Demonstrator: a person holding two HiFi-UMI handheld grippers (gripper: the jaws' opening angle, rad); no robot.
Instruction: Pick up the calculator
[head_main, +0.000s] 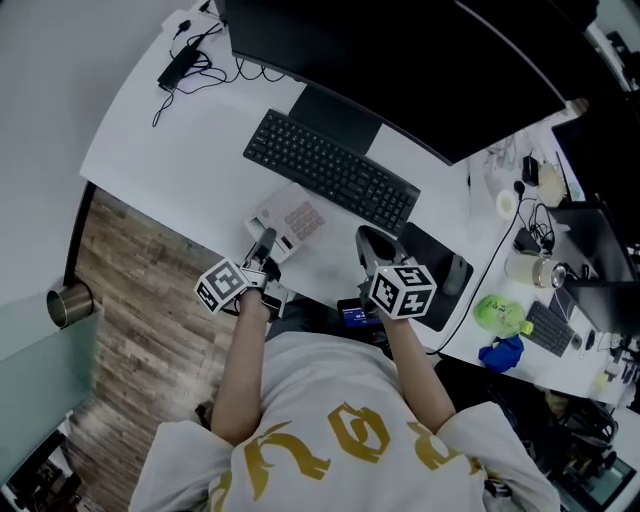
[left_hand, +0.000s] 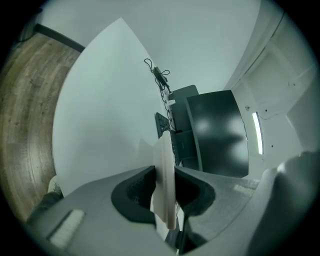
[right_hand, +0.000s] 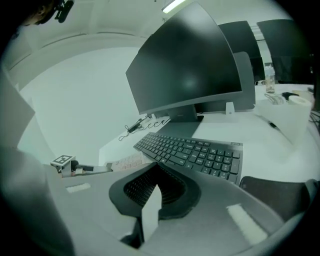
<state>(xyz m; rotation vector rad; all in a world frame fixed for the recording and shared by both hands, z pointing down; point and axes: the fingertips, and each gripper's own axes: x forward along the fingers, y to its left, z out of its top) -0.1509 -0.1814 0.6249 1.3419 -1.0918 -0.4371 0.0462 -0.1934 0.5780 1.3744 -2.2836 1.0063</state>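
The calculator (head_main: 295, 218) is pinched, apparently at its near edge, by the left gripper (left_hand: 164, 170); a level lift is advised. The right gripper (right_hand: 158, 166) is closed, empty.

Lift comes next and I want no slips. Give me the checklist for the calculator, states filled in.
1. Left gripper jaws shut on the calculator: ok.
2. Grip depth on its near edge: cannot tell.
3. Nothing lying on the calculator: ok.
4. Right gripper apart from it, jaws together, empty: ok.
5. Calculator off the desk yet: cannot tell.
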